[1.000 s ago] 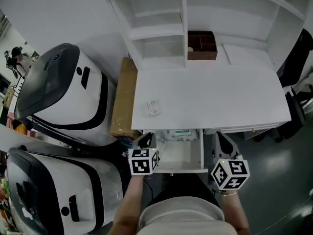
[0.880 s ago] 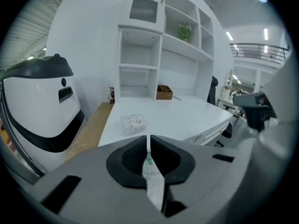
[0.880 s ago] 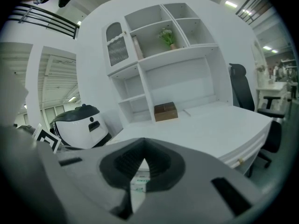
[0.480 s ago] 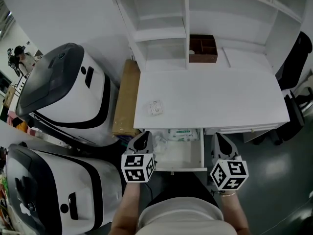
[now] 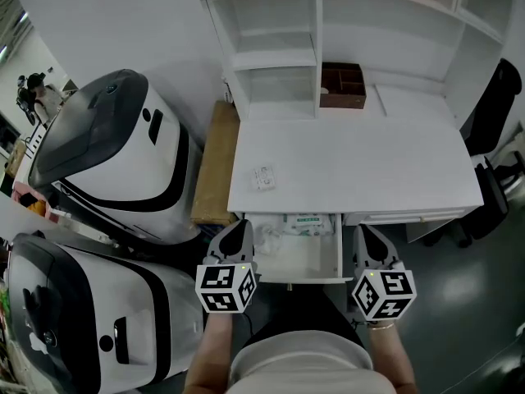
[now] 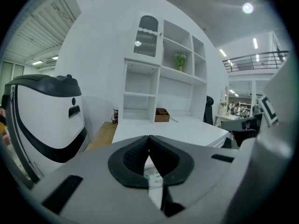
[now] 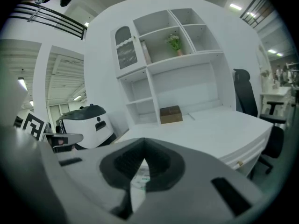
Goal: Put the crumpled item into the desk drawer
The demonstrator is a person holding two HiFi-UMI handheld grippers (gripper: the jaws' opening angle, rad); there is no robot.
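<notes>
The small crumpled white item [image 5: 262, 178] lay on the white desk top [image 5: 369, 171], just behind the open white drawer [image 5: 302, 282], nearer the left gripper [image 5: 236, 235] than the right gripper [image 5: 367, 238], both with jaws pressed together, holding nothing.

L tongs [image 5: 238, 226], R tongs [image 5: 366, 231]: grey, black pads [image 6: 128, 162], b&w marker cubes [image 5: 224, 286].

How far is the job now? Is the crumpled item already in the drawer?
Done: the drawer is pulled open. In hand: nothing; the left gripper and right gripper have jaws shut, empty. Left: the small crumpled item lies on the desk, apparently waiting to go in.
</notes>
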